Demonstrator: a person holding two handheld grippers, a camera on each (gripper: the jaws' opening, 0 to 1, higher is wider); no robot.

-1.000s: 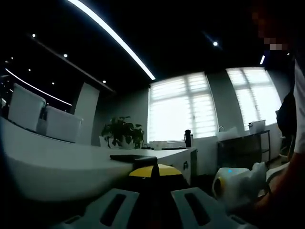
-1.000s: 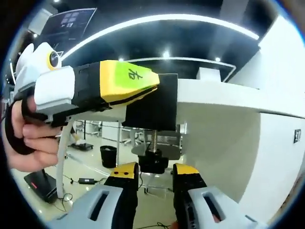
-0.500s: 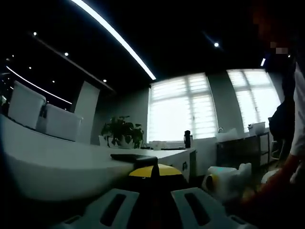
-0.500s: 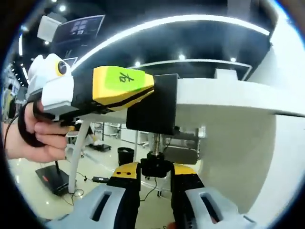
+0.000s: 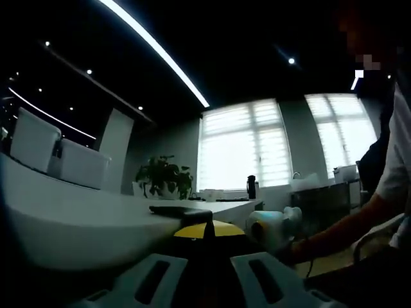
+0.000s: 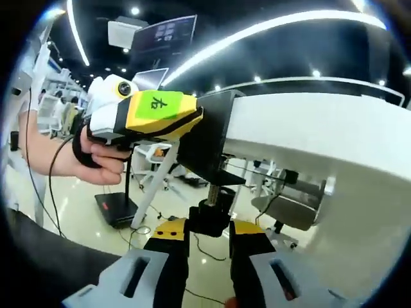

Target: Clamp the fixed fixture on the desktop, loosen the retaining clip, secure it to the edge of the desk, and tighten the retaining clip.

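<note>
The black clamp fixture (image 6: 207,138) sits on the edge of the white desk (image 6: 308,135), its top plate (image 5: 180,211) lying on the desktop (image 5: 77,224). My left gripper (image 5: 209,232), yellow-tipped with a green label (image 6: 192,119), is shut on the fixture's body from the side. Under the desk edge a threaded screw (image 6: 211,192) hangs down to a black knob (image 6: 209,217). My right gripper (image 6: 210,226) is shut on that knob from below. In the left gripper view its white body (image 5: 270,226) shows low beside the desk.
A potted plant (image 5: 164,176), white chair backs (image 5: 35,144) and a dark bottle (image 5: 253,186) stand beyond the desk. A person's hand (image 6: 96,157) holds the left gripper and an arm (image 5: 347,224) reaches in. Below are a slanted desk leg (image 6: 151,189), floor cables and a black base (image 6: 119,208).
The right gripper has swung round under the desk edge with the knob between its jaws, and its body has moved left towards the desk. The left gripper holds still.
</note>
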